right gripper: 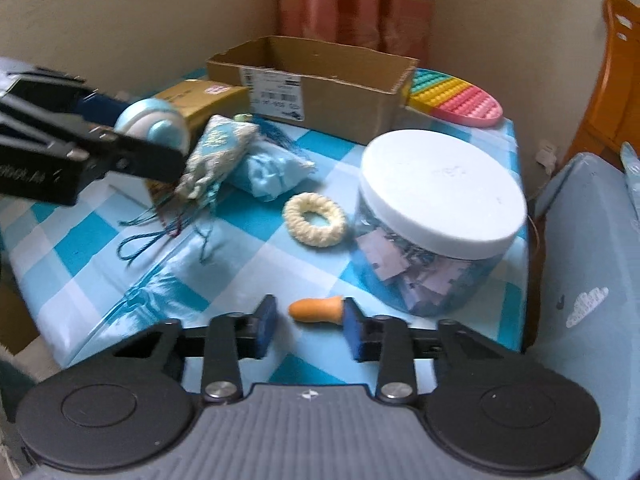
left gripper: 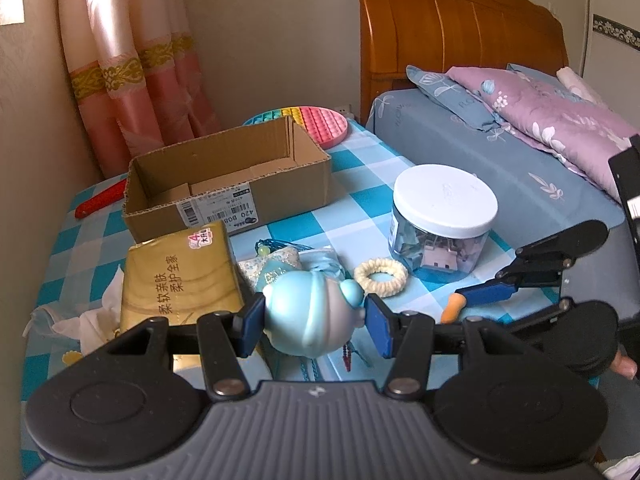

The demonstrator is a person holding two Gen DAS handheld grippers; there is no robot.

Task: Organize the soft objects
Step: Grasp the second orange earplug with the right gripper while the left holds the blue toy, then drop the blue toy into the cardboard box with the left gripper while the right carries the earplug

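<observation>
Blue toy figure (left gripper: 308, 320) clamped between pads of left gripper (left gripper: 313, 322), raised above checked cloth (left gripper: 360, 160), nose toward open cardboard box (left gripper: 224, 184), likely its destination. Right gripper (right gripper: 308, 328) closed down to a narrow gap around small orange piece (right gripper: 316, 310) on cloth; touching one pad, firm pinch not certain. Scrunchie (left gripper: 380, 276), fabric sachets (right gripper: 216, 152), tissue pack (left gripper: 180, 272) loose nearby, white-lidded jar (left gripper: 440, 220) beside. Small table wedged between bed (left gripper: 480, 152) and curtain (left gripper: 132, 60)
</observation>
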